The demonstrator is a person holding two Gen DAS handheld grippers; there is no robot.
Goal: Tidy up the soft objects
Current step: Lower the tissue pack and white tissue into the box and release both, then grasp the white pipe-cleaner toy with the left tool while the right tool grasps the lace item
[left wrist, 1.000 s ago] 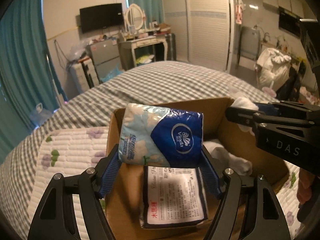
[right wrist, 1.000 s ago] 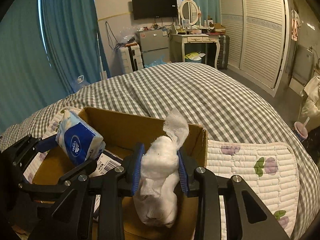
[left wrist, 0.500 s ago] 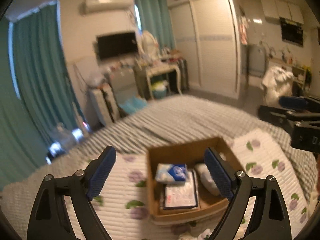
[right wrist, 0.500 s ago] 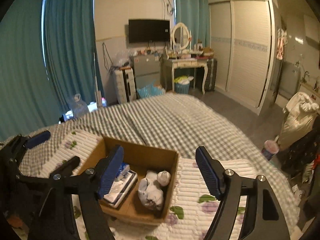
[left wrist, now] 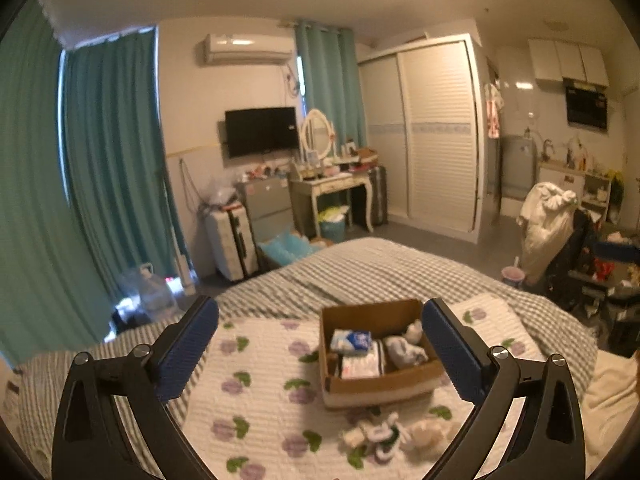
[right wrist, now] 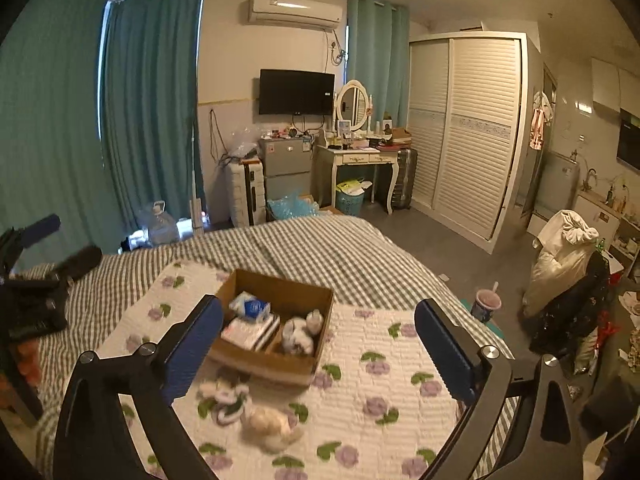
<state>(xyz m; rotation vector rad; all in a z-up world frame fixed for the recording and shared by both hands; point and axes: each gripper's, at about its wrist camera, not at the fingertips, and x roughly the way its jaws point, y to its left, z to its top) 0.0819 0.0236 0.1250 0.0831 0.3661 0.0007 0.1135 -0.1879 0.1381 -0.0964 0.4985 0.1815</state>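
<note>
A brown cardboard box (left wrist: 384, 387) (right wrist: 262, 362) sits on a white quilt with purple flowers (left wrist: 256, 396) (right wrist: 380, 380). Inside it lie a blue and white tissue pack (left wrist: 352, 339) (right wrist: 251, 306), a flat packet (left wrist: 360, 365) (right wrist: 250, 330) and white socks (left wrist: 406, 346) (right wrist: 302, 332). More soft items, green-white socks (left wrist: 380, 434) (right wrist: 224, 398) and a cream bundle (left wrist: 428, 432) (right wrist: 272, 424), lie on the quilt in front of the box. My left gripper (left wrist: 320, 344) and right gripper (right wrist: 318, 342) are both open wide, empty, high above and back from the box.
The bed has a green-checked cover (right wrist: 304, 248). The left gripper's body shows at the left edge of the right wrist view (right wrist: 32, 276). A pink cup (right wrist: 486, 304) stands on the floor right of the bed. A dressing table (right wrist: 356, 160), a fridge (right wrist: 284, 168) and a wardrobe (right wrist: 468, 132) line the far wall.
One second ago the left gripper held the tissue pack and the right held a white sock over the box. Both let go, opened and pulled up and back.
</note>
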